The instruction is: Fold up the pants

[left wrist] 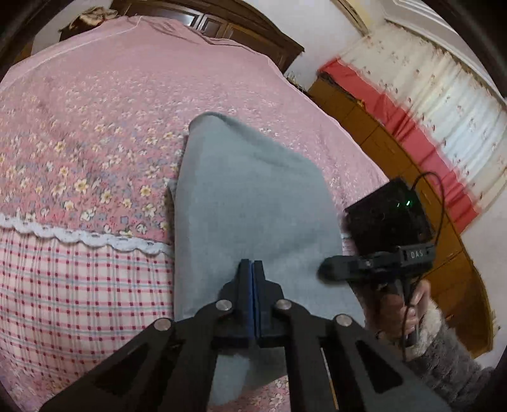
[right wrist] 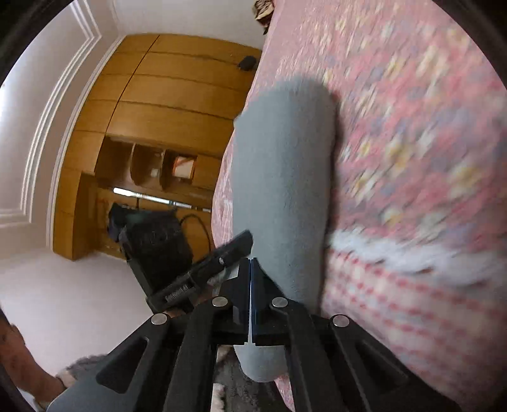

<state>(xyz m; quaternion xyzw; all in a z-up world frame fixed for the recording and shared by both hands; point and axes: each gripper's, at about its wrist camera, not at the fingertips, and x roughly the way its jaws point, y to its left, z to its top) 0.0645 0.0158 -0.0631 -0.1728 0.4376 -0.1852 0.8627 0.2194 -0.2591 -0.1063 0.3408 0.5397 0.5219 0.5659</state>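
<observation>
Two tools closed | left tool [left wrist: 252, 264], right tool [right wrist: 250, 263] over pants [left wrist: 253, 196]

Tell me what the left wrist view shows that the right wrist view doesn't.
Only the left wrist view shows the dark wooden headboard and the red-and-white floral curtain. Only the right wrist view shows the light wooden wardrobe with open cubbies. Both show the grey fleece pants lying on the pink floral bedspread, with the left gripper and the right gripper shut over the fabric.
</observation>
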